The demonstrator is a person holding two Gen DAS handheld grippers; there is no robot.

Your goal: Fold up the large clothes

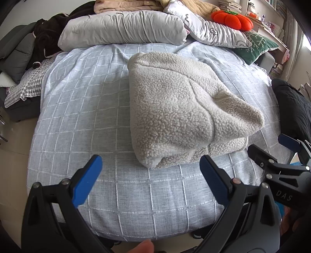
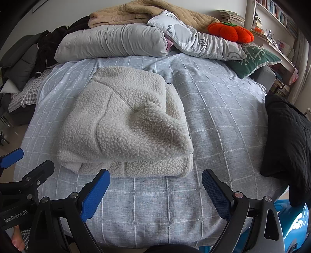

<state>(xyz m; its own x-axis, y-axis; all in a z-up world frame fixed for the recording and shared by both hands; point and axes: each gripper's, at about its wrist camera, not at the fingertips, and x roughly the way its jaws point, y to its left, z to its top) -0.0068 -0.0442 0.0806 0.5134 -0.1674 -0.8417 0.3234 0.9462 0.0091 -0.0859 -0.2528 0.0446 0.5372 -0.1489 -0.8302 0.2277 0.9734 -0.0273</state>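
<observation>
**Fleece folded, both grippers standing off**

While neither tool holds anything, the left gripper (image 1: 150,179) hangs over the near edge of the bed with its blue pads spread wide, and the right gripper (image 2: 155,191) sits just beside it, jaws equally wide and empty. Each shows at the edge of the other's view, so the two are close together and side by side, both clear of the cloth.

Just ahead of them lies the cream fleece garment (image 1: 186,109), already doubled into a thick, roughly rectangular bundle on the blue checked bedspread (image 1: 77,101). From the left wrist view it lies ahead and to the right; from the right wrist view, ahead and to the left, so it rests between the two tools' lines of sight. One fold on top, at the bundle's right near corner, puffs up in a loose hump rather than lying flat.

By my reading the folding of this piece is essentially done and the hands are clear of it. What remains, if anything, is to press or tuck that raised flap, or to lift the bundle away; either calls for closing in low at the near edge and pinching through several thick layers.

Farther out, grey pillows (image 1: 124,27), a tan quilt (image 2: 136,11), an orange pumpkin cushion (image 1: 233,18) and a green cushion (image 1: 256,45) crowd the head of the bed. A black garment (image 2: 287,136) lies at the right edge, possibly next in line. Nothing lies between the tools and the fleece.
</observation>
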